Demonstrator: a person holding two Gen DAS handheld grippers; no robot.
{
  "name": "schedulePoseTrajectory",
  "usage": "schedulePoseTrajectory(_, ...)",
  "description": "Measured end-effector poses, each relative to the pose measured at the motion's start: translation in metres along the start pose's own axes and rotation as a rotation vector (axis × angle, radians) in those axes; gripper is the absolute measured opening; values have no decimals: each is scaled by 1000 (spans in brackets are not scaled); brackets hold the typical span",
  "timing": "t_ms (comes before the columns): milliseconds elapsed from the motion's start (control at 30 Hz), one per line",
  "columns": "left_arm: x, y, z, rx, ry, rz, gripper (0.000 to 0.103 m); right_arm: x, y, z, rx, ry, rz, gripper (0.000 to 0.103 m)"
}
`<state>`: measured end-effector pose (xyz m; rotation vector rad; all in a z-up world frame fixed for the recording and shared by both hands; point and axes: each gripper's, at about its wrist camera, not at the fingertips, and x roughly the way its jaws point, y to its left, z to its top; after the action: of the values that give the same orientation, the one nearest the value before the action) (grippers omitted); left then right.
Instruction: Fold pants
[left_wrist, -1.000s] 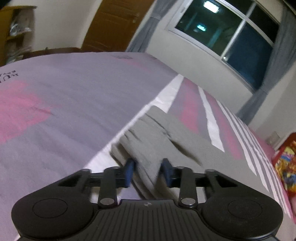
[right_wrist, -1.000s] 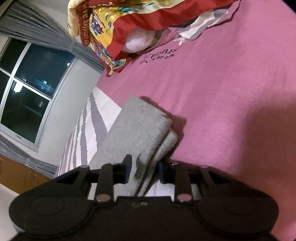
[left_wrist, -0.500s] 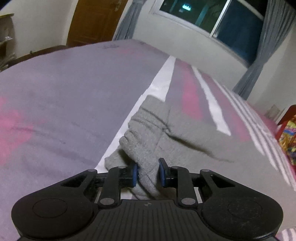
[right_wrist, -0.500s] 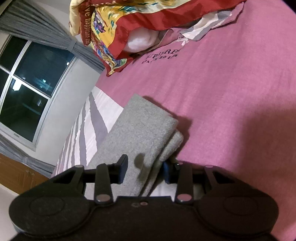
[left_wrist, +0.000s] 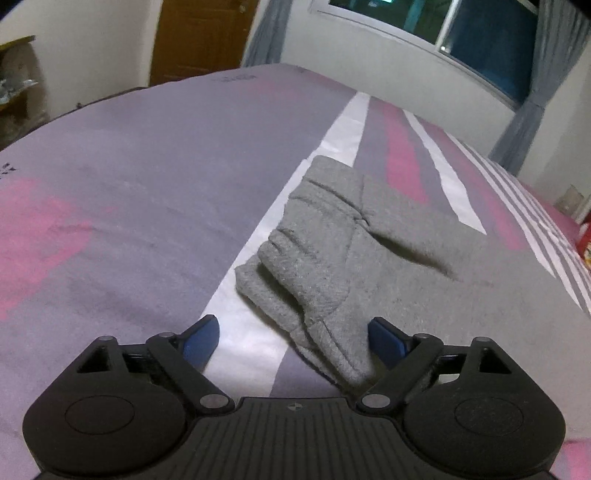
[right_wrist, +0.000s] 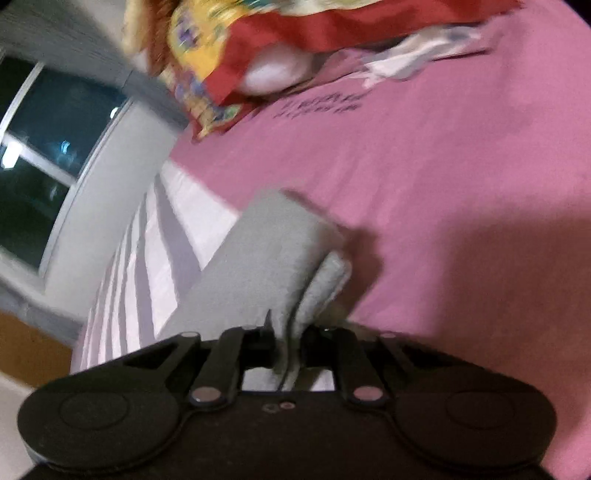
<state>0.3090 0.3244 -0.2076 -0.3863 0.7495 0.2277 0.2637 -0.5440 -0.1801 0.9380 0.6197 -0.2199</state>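
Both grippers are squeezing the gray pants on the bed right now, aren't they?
Not both. The left wrist view shows the left gripper open, its blue fingers apart around the gray pants. Only the right gripper is squeezing them, on the bed.

grey fleece pants (left_wrist: 332, 266) lie folded in a layered bundle on my bed, bunched and creased at the near end. from my right side i see stacked folded edges (right_wrist: 280, 258), top layer flat, lower layers rounded at the fold.

Striped bedspread (left_wrist: 155, 177), brown door (left_wrist: 201, 37), dark window (left_wrist: 480, 40), red patterned quilt (right_wrist: 295, 40).
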Motion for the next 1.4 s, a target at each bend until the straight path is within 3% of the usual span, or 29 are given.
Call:
schedulePoseTrajectory(167, -10, 18, -11, -19, -22, -61, 87, -23, 59, -14, -184, -108, 22, 7)
schedulePoseTrajectory(267, -18, 23, -16, -53, -50, -89, 87, -35, 124, -32, -363, -159, 47, 7)
schedulePoseTrajectory(367, -29, 30, -24, -65, -66, -123, 87, -41, 193, -62, -531, -173, 127, 7)
schedulePoseTrajectory(467, -37, 35, -32, -43, -68, -142, 87, -43, 262, -113, -734, -150, 222, 7)
schedulePoseTrajectory(600, -44, 38, -43, 34, -64, -147, 87, -30, 322, -209, -1006, -41, 338, 7)
schedulePoseTrajectory(700, -50, 42, -51, 63, -71, -155, 87, -5, 329, -289, -1229, 106, 380, 7)
schedulePoseTrajectory(800, -53, 48, -51, 44, -72, -174, 87, 32, 311, -349, -1386, 310, 312, 9)
schedulePoseTrajectory(867, -56, 52, -52, 31, -71, -188, 87, 33, 299, -363, -1409, 272, 300, 10)
schedulePoseTrajectory(1000, -56, 55, -55, 37, -80, -195, 87, 22, 295, -360, -1365, 277, 301, 18)
schedulePoseTrajectory(1067, -57, 55, -57, 37, -84, -195, 87, 22, 295, -360, -1392, 279, 298, 26)
schedulePoseTrajectory(1200, -56, 56, -58, 33, -87, -205, 87, 14, 302, -370, -1427, 226, 312, 56)
schedulePoseTrajectory(1333, -55, 59, -59, 23, -90, -215, 87, 4, 304, -377, -1458, 201, 333, 59)
schedulePoseTrajectory(1400, -54, 60, -60, 23, -94, -218, 87, -6, 304, -371, -1398, 186, 379, 56)
